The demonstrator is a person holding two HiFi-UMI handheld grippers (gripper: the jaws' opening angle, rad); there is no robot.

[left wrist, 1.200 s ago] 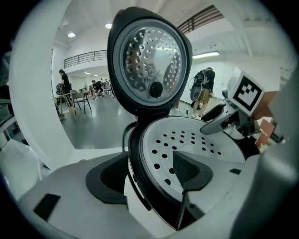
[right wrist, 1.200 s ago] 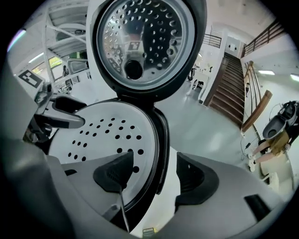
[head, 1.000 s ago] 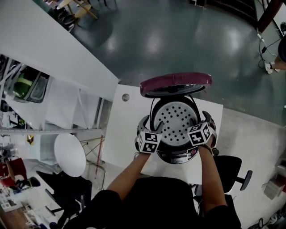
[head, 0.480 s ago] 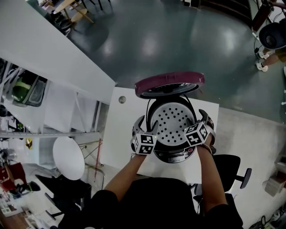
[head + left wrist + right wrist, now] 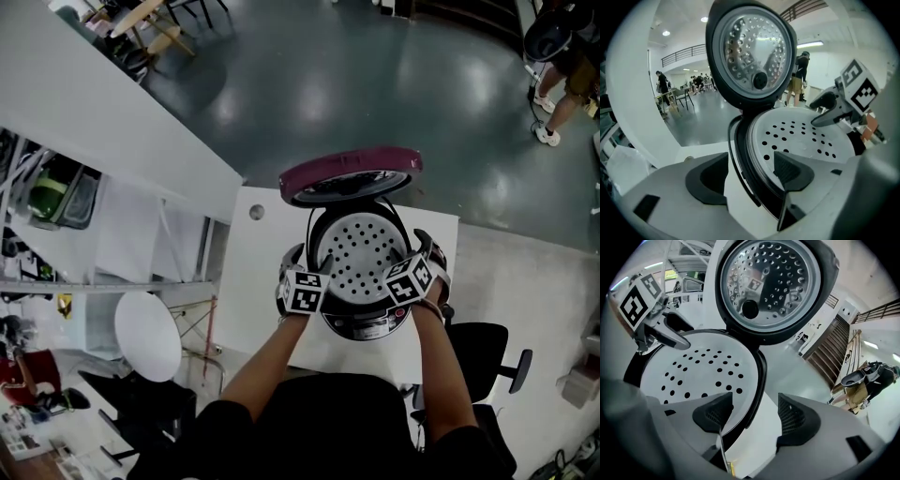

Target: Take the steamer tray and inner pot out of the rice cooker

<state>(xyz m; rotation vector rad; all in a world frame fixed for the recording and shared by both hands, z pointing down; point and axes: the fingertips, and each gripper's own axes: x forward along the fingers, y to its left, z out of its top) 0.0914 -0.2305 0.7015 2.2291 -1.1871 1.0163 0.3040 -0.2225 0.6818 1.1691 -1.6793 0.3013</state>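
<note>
The rice cooker (image 5: 366,325) stands on a white table (image 5: 253,281) with its maroon lid (image 5: 349,174) swung up. The white perforated steamer tray (image 5: 361,253) sits in its mouth; the inner pot beneath is hidden. My left gripper (image 5: 298,272) is at the cooker's left rim and my right gripper (image 5: 427,258) at the right rim. In the left gripper view the open gripper (image 5: 750,176) straddles the rim, one jaw over the tray (image 5: 801,136). In the right gripper view the open gripper (image 5: 754,418) straddles the opposite rim beside the tray (image 5: 693,371).
A small round cap (image 5: 256,213) is set in the table's far left corner. A black office chair (image 5: 487,352) stands to the right, a round white stool (image 5: 147,323) to the left. A long white counter (image 5: 94,103) runs along the left. A person (image 5: 562,56) stands far off, top right.
Both grippers stay at the cooker's rim, barely shifted. The head view has drifted a little, and a person has come further into view at top right.
</note>
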